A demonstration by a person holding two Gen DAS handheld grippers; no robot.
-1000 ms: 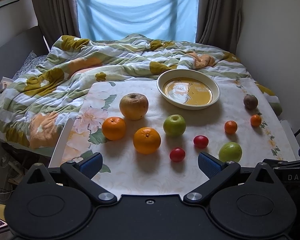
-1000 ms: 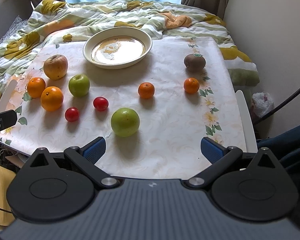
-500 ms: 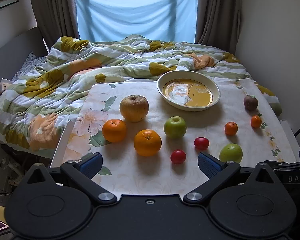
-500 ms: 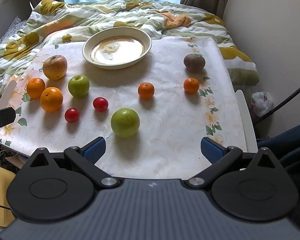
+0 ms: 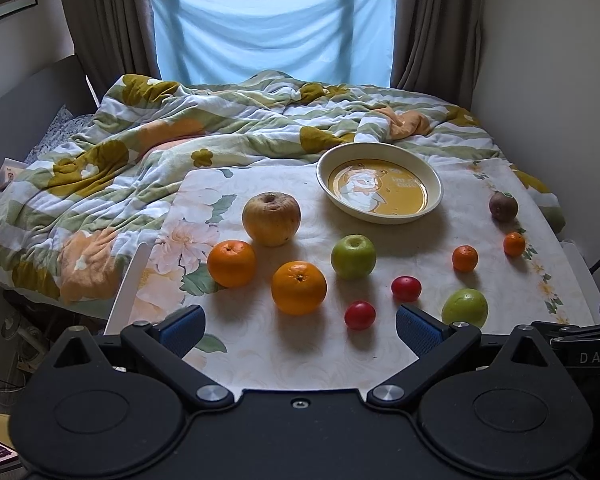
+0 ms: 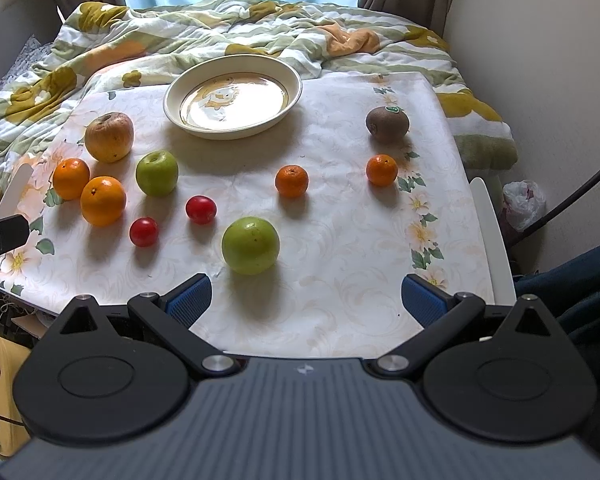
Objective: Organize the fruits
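- left tongs [image 5: 298,322] spread wide, holding nothing; large round orange [image 5: 299,288] at 12 o'clock just beyond them
- right tongs [image 6: 306,296] spread, holding nothing; big green apple [image 6: 251,245] at 11 o'clock on the floral-cloth surface [image 6: 340,220]; cream shallow ceramic bowl [image 6: 168,100] farther off

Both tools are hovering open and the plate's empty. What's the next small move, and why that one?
Probably ease the right tool forward and down around the large green apple. It is the closest fruit, sits just ahead of the open fingers, slightly left of centre, and nothing touches it. The plate holds no fruit yet, and the left tool is also open and holding nothing.
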